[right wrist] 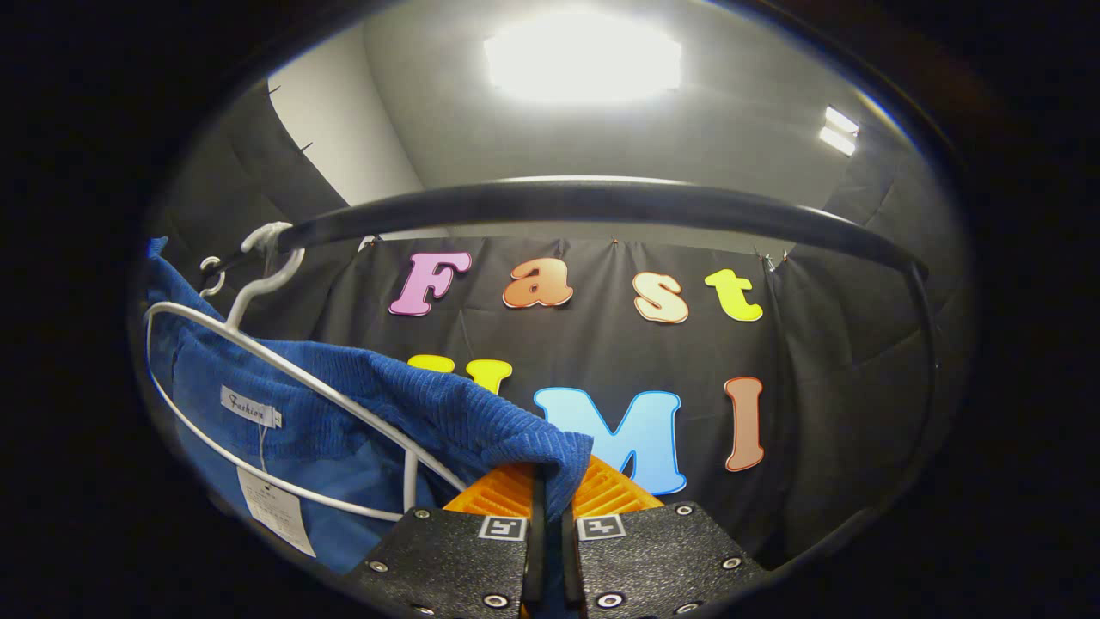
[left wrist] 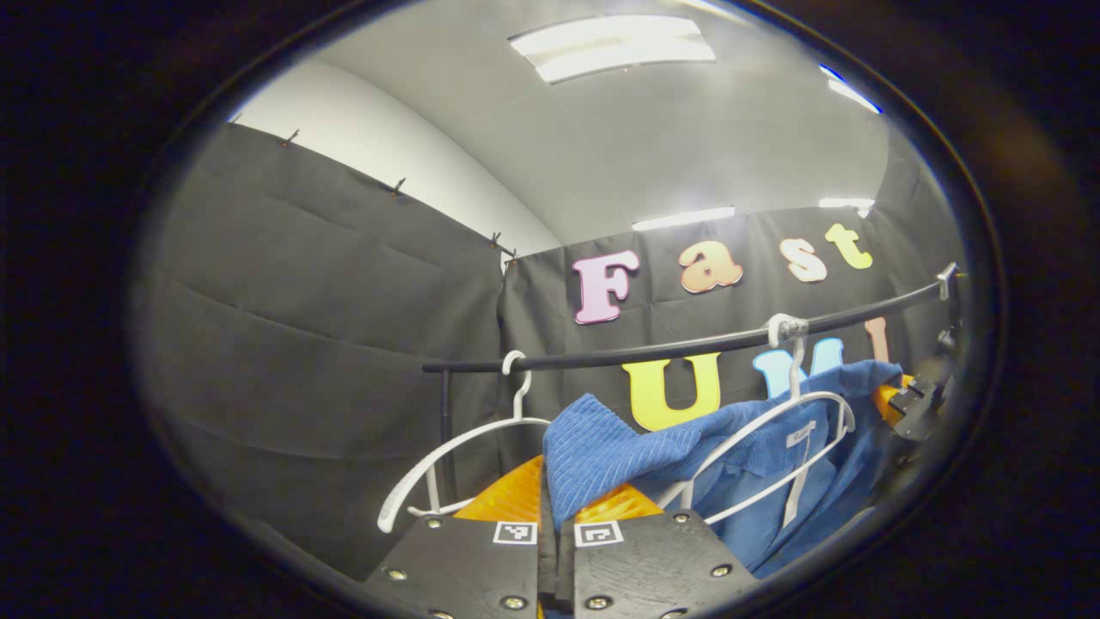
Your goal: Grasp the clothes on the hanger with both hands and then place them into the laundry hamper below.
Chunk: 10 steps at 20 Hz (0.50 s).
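Under the rail, shirt is clamped by left tool. Right tool is clamped on its other shoulder. One hanger hangs bare.

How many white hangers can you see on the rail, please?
2: an empty hanger left on the rail, and one inside the blue garment. Others may hide behind the cloth.

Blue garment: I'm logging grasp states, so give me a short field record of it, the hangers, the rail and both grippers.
garment: blue ribbed top, partly off its hanger, label showing
hanger with garment: white, hooked on rail
spare hanger: white, bare, hooked on rail
rail: black bar, above both grippers
left gripper: shut on a fold of the garment
right gripper: shut on the garment's edge
hamper: not seen
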### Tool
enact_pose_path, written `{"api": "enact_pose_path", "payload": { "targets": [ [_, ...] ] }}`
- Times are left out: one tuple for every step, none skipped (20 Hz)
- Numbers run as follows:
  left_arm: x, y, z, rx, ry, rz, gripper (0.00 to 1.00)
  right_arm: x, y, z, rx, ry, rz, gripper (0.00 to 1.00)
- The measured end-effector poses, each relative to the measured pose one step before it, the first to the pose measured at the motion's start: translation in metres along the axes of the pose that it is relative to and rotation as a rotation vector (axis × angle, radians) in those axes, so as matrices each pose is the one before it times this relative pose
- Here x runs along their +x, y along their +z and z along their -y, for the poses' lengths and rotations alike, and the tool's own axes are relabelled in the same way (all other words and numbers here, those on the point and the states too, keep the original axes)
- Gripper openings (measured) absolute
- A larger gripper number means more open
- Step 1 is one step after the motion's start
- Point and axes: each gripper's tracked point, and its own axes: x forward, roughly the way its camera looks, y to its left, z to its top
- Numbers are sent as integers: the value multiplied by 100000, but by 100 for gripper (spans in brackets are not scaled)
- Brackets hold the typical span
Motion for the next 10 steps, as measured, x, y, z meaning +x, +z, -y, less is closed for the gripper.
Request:
{"api": "enact_pose_path", "payload": {
  "targets": [
    [738,-517,-101,24,-1099,-773,6,356,-783,-188,-579,201,-1768,7],
    [389,-512,12,-71,-1285,-1207,5,339,-657,-203,-861,128,-1670,7],
    [132,-546,10,-415,-1253,-1212,6,270,-699,-37,-784,-159,-1750,7],
    [133,-422,14,-473,-1178,-992,6,326,-824,56,-939,-218,-2108,7],
    [483,-702,-30,-179,-445,-1384,6,313,-1003,33,-688,130,-2523,7],
    [541,-661,216,-492,-1049,-1424,6,447,-978,-291,-114,399,-2182,7],
    [767,-799,43,-986,-617,-1500,6,338,-850,-124,68,286,-1875,7],
    [300,-724,3,-1284,-372,-1618,5,54,-759,-133,147,318,-1156,7],
    [-116,-654,17,-1982,-549,-1064,6,-155,-487,-140,22,325,-342,7],
    [-134,-296,13,-2663,-562,-223,1,-407,-263,-78,-402,91,-37,7]
  ]
}}
